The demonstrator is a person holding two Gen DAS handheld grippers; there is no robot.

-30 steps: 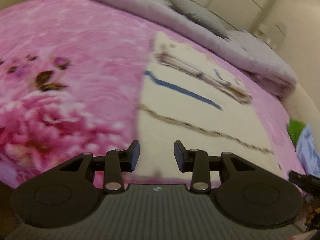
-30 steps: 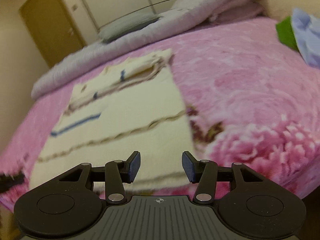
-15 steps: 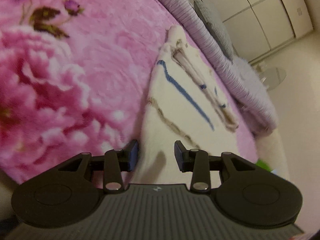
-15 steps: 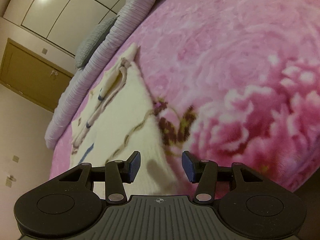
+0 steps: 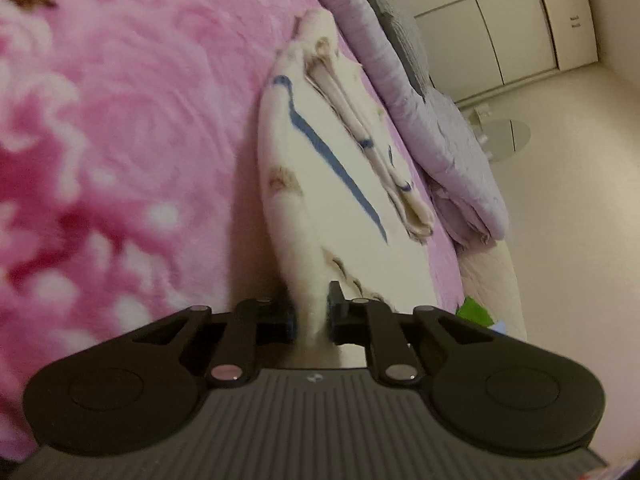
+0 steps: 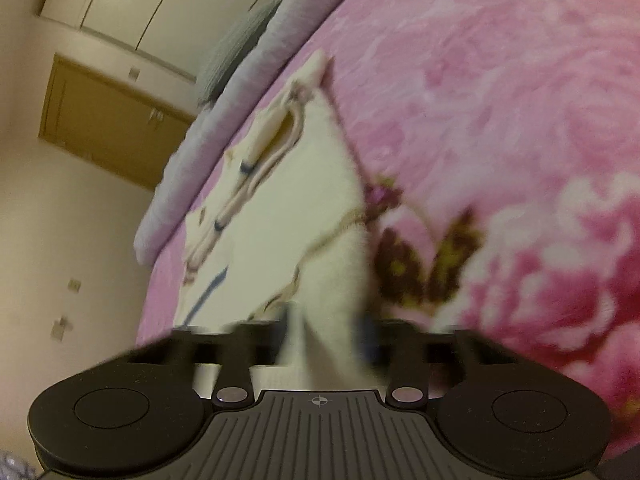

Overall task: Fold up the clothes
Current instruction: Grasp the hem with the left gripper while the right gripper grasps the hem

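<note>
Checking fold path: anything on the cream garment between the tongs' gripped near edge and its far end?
Nothing visible. Both tongs, left and right, have just closed on the cream garment; only its own folded layer lies at the far end.

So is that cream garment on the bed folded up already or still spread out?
Mostly spread: the cream garment lies flat on the pink blanket, with a folded band along its far end.

We see the garment (image 5: 320, 184) lying on the bed (image 5: 120, 140), with rolled bedding (image 5: 440, 120) beyond it toward one o'clock.
</note>
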